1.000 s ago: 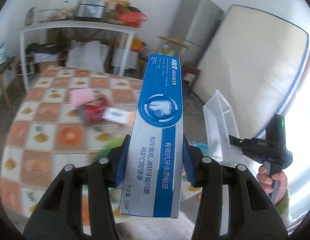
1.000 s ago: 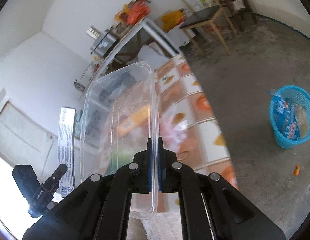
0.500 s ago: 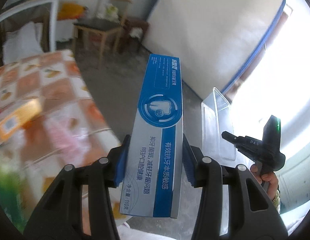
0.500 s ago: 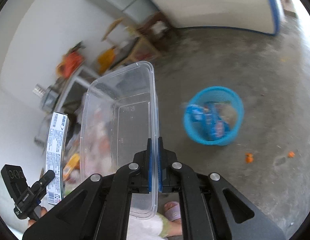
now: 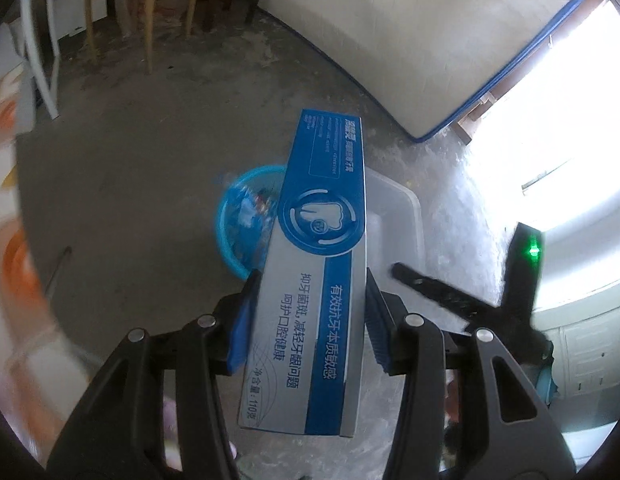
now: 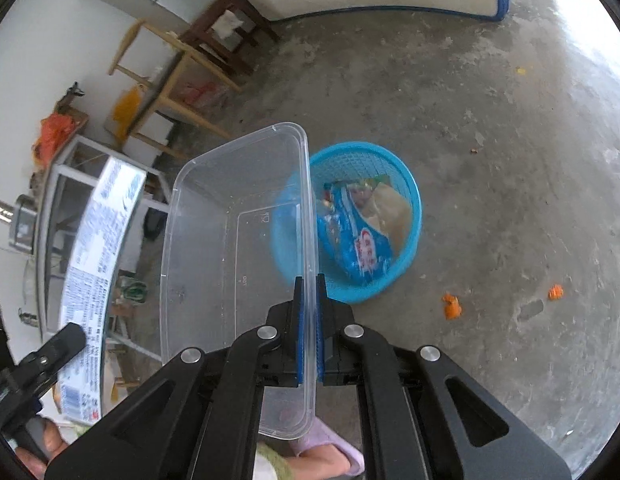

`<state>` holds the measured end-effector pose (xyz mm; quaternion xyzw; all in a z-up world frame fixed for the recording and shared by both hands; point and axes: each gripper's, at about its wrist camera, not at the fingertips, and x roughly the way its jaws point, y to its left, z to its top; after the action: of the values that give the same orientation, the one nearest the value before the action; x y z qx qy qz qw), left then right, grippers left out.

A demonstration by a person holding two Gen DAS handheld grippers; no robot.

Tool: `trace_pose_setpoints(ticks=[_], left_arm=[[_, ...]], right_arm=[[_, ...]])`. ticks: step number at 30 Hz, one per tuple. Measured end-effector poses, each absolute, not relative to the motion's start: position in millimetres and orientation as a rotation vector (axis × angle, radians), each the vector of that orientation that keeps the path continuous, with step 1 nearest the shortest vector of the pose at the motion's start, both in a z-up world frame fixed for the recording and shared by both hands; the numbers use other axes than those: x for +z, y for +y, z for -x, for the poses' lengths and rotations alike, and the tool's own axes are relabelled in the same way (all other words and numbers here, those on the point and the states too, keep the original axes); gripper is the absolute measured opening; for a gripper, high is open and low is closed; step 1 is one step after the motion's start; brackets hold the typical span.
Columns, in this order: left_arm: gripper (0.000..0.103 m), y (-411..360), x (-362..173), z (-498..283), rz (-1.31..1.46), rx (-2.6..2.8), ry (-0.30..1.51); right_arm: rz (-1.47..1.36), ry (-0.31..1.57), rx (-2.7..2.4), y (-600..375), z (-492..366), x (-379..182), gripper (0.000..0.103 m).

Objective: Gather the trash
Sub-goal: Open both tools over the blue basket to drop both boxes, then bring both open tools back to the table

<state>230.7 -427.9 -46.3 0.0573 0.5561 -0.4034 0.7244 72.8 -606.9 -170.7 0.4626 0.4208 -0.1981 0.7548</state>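
We judged the long blue-and-silver cardboard toothpaste box (image 5: 322,280) to be light and fairly stiff, yet liable to crush under a hard squeeze; the hold on its two narrow long edges, toward the lower end, suited it. The left gripper (image 5: 310,320) clamped the box there, and the box projected forward and upward from between the jaws. Its broad face carried a tooth emblem in a ring above columns of white and dark print.

The clear rectangular thin-walled plastic food container (image 6: 234,256) we judged light, flexible and somewhat slippery, so a pinch on one wall near the rim was the practical hold. The right gripper (image 6: 308,328) was clenched on one long side wall, with the open tray lying to the left of the jaws. The tray appeared empty.

Beyond both sets of jaws, on the grey concrete floor (image 6: 490,140), stood the round blue plastic mesh waste basket (image 6: 406,200), already holding wrappers. Small orange scraps (image 6: 452,306) lay to the right of the right jaws.
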Motion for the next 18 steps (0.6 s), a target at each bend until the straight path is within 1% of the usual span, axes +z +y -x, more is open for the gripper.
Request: trace_pose_setpoints(ticks=[1,2,3,4,7,11,14,18], left_arm=[[0.056,-436.4,-46.7,-236.3,-0.133,-0.887,1.226],[0.071,-443.0,-47.8,-243.5,-0.138,-0.858,1.224],[0.074,-445.1,-48.6,-247.0,-0.129,-0.834,1.218],[0.074,-440.6,-47.8,-251.1,-0.087,-0.818,1.213],[0.074,-422.5,-47.1,-247.2,-0.044,-0.832,1.223],[0.074,-385.3,-38.1,-233.8,-0.063,-0.831,1.184],[0.074,-357.5,-30.0,-216.1,-0.055,-0.840,1.167],[0.074,-323.8,-19.1,-197.6,-0.033,-0.858,1.131]], right_arm=[[-1.003,0.934,-0.449,-612.2,-82.6,-177.2,0.010],[-0.993,0.954,-0.477,-619.5,-92.1,-186.3,0.017],[-0.986,0.976,-0.510,-627.8,-100.5,-201.9,0.041],[-0.982,0.990,-0.534,-631.8,-102.9,-211.7,0.051],[-0.985,1.037,-0.606,-637.1,-96.5,-242.7,0.051],[-0.990,1.063,-0.619,-631.9,-79.9,-261.9,0.051],[-0.981,1.062,-0.617,-626.6,-67.3,-264.8,0.051],[-0.980,1.034,-0.588,-616.4,-46.4,-250.8,0.051]])
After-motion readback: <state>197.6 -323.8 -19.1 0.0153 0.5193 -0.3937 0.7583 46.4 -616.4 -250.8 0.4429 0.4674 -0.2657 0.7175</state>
